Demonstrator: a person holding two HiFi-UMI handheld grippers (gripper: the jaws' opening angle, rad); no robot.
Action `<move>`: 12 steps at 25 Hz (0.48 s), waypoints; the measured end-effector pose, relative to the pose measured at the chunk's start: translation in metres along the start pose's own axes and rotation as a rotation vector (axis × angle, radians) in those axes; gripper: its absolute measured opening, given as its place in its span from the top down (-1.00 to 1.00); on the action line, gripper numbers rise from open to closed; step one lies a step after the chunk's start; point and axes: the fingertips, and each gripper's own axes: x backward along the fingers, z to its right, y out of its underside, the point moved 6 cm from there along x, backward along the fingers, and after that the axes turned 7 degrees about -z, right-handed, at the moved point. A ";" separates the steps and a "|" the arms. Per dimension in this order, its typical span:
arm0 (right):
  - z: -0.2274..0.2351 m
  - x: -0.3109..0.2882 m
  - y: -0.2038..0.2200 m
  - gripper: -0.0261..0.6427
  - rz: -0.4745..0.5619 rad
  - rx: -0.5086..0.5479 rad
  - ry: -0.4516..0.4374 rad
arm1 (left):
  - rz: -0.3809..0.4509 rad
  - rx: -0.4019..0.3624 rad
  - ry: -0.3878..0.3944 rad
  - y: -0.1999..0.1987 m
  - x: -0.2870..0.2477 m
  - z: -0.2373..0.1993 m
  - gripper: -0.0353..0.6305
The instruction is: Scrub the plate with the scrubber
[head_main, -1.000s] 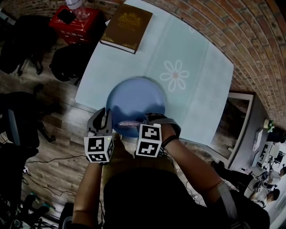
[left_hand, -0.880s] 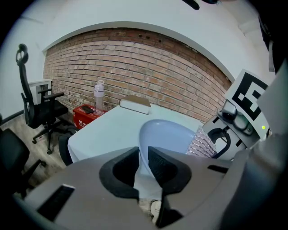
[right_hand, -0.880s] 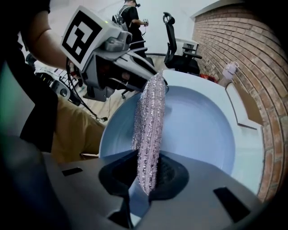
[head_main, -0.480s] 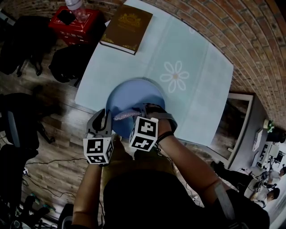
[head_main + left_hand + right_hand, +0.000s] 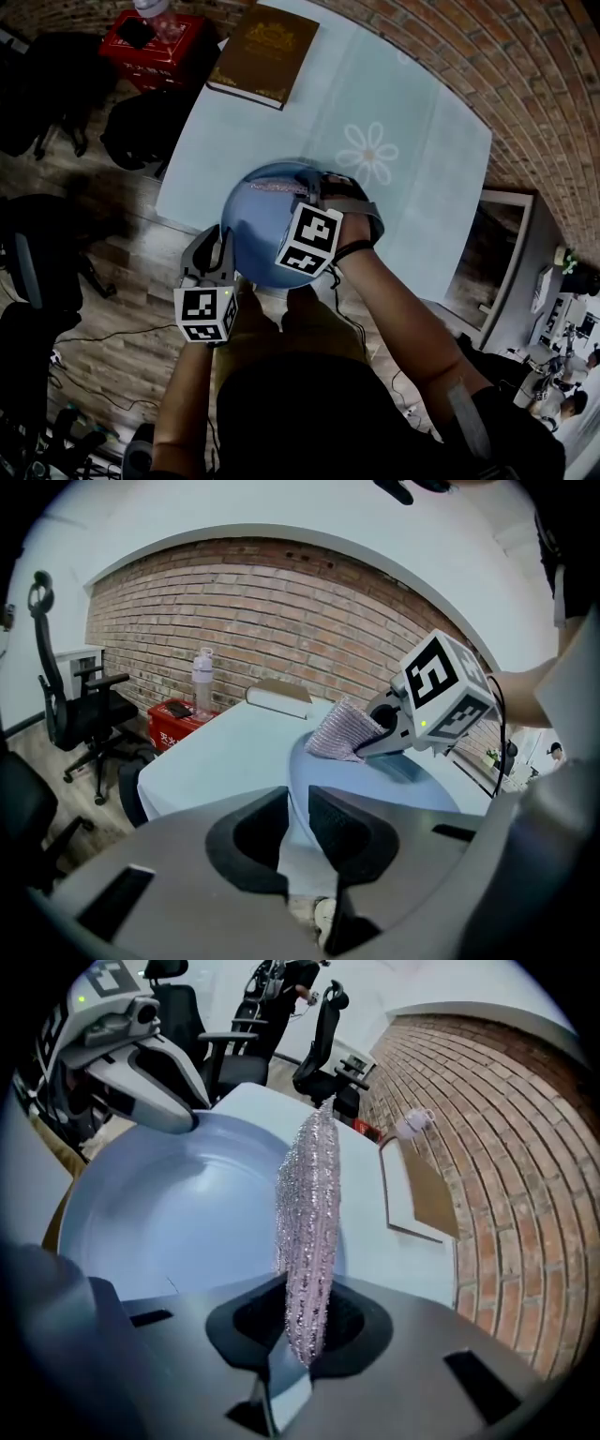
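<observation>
A blue plate lies at the near edge of the pale blue table. Its near rim sits pinched between the jaws of my left gripper, which is shut on it; the same rim runs between the jaws in the left gripper view. My right gripper is shut on a silvery pink scrubber, which rests on the plate's far part. In the right gripper view the scrubber stands edge-on over the plate. From the left gripper view the scrubber touches the plate's far side.
A brown book lies at the table's far left corner. A red box with a water bottle stands on the floor beyond it. Black office chairs stand at the left. A brick wall runs along the right.
My right gripper has carried the scrubber from the plate's near rim across to its far part. The left gripper has kept its hold on the rim.
</observation>
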 end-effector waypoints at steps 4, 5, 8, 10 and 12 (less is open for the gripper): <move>0.007 -0.002 0.018 0.69 -0.097 0.068 -0.011 | -0.009 -0.008 0.000 0.000 0.000 -0.001 0.69; 0.005 -0.001 0.022 0.69 -0.126 0.094 -0.021 | -0.012 -0.011 0.001 0.001 0.000 -0.001 0.69; -0.003 0.003 0.035 0.69 -0.211 0.152 -0.073 | -0.015 -0.012 0.003 0.002 -0.001 0.000 0.69; -0.010 0.007 0.045 0.69 -0.260 0.176 -0.128 | -0.015 -0.007 0.001 0.001 -0.002 0.001 0.69; -0.019 0.012 0.053 0.69 -0.290 0.192 -0.179 | -0.012 -0.008 -0.003 0.000 -0.002 0.001 0.69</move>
